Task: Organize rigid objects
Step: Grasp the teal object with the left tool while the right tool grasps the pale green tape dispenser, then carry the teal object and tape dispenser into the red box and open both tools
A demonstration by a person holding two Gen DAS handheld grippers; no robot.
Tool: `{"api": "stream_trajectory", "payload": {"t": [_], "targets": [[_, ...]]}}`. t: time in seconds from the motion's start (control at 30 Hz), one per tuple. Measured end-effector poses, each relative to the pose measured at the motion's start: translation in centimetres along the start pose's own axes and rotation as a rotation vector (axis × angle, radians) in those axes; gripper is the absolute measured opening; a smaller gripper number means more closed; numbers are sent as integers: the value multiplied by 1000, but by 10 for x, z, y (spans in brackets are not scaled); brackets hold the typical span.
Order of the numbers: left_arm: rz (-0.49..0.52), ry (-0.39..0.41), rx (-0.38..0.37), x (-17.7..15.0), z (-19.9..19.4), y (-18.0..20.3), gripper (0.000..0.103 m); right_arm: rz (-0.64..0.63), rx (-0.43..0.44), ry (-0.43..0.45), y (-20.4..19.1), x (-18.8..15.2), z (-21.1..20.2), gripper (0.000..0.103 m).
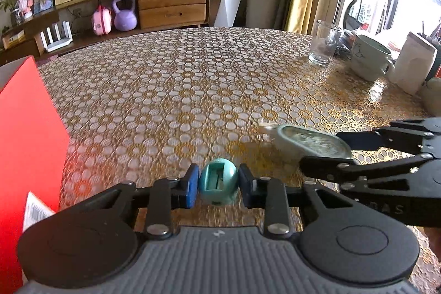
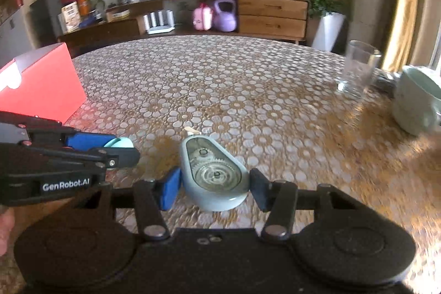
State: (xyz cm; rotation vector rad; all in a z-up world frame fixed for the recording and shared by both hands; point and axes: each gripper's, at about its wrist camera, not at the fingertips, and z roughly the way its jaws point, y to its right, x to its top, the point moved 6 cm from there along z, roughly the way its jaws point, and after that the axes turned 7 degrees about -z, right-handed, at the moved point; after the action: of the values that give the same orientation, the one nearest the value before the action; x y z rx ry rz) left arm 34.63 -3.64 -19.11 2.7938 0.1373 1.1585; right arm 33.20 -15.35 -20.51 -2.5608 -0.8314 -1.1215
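Note:
My left gripper (image 1: 218, 185) is shut on a small teal egg-shaped pencil sharpener (image 1: 218, 183), held just above the patterned table (image 1: 179, 79). My right gripper (image 2: 215, 188) is shut on a pale blue correction tape dispenser (image 2: 213, 178) with clear gears showing on top. The dispenser also shows in the left wrist view (image 1: 311, 141), to the right of the sharpener, between the right gripper's fingers (image 1: 325, 166). The sharpener (image 2: 120, 143) shows at left in the right wrist view, between the left gripper's fingers (image 2: 88, 141).
A red box (image 1: 27, 145) stands at the table's left side (image 2: 44, 84). At the right stand a clear glass (image 1: 325, 46), a pale green mug (image 1: 369, 57) and a white paper bag (image 1: 413, 65). A sideboard lies beyond the table.

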Motion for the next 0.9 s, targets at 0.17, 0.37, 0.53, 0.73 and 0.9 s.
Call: {"api": "stream_trajectory", "payload": {"t": [0.17,0.37,0.53,0.73,0.9], "targets": [[-5,9,-9,-3,-27,-2,30,40,-8,31,-12,-3,-30,53],[-18,33,-24,2,-65,-5,30,33,-16,61,-34,4,-67,53],[-25,67,-30,9,-99,-10,30,20,-21,86,-51,18,-94,53],[-31,101,-30,17,-137,-21,30,-13,-23,123,-76,38,-120,53],[-35,129,-20,25,-163,-36,30,-43,-13,149,-102,54,-133,53]]}}
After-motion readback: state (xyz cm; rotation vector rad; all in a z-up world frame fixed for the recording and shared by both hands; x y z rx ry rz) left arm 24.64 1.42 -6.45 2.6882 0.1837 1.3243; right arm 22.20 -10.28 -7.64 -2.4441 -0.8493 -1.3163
